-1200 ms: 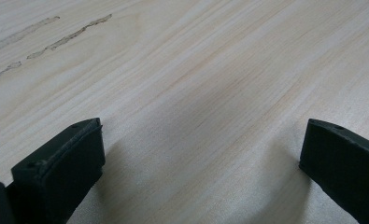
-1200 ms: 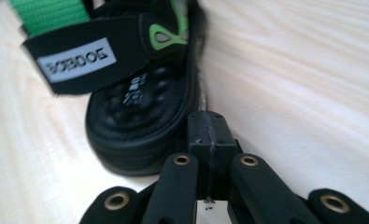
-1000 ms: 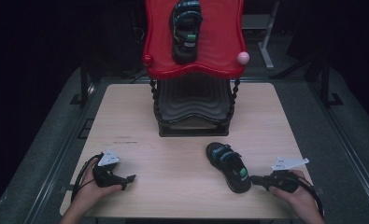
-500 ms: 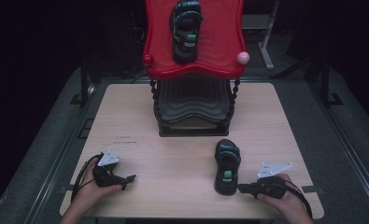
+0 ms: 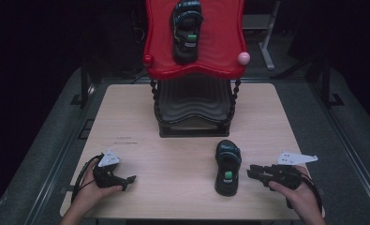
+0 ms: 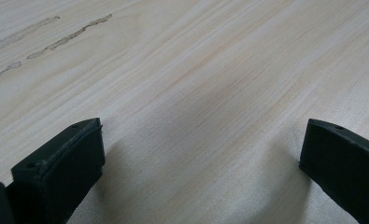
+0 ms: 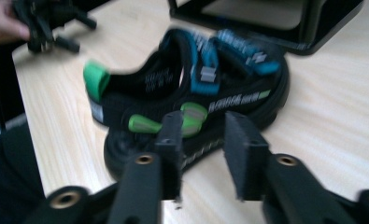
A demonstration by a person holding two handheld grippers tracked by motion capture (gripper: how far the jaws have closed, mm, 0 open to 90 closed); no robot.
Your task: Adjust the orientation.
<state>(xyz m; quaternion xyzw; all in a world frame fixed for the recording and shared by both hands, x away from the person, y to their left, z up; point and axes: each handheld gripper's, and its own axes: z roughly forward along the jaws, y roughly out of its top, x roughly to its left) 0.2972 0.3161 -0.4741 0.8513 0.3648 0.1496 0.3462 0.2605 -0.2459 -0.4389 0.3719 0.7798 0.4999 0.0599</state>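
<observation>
A black sandal (image 5: 227, 166) with blue straps and green tabs lies on the wooden table (image 5: 173, 154), toe toward the rack. In the right gripper view this sandal (image 7: 191, 88) lies just beyond the jaws. My right gripper (image 5: 250, 172) (image 7: 203, 126) sits a short way to its right. Its jaws have just been opening and stand apart with nothing between them. A matching sandal (image 5: 187, 29) rests on the red top shelf (image 5: 220, 47). At the front left my left gripper (image 5: 128, 183) (image 6: 203, 130) is open over bare wood.
The shoe rack (image 5: 192, 112) has black lower shelves beneath the red top and stands at the table's middle back. Its black base (image 7: 266, 18) rises behind the sandal. A pink knob (image 5: 243, 58) sticks out at the red shelf's right corner. Dark floor surrounds the table.
The sandal on the table swung from a slant to pointing straight at the rack. My right gripper then let go of it and drew back to the right, jaws now apart. The left gripper stayed put.
</observation>
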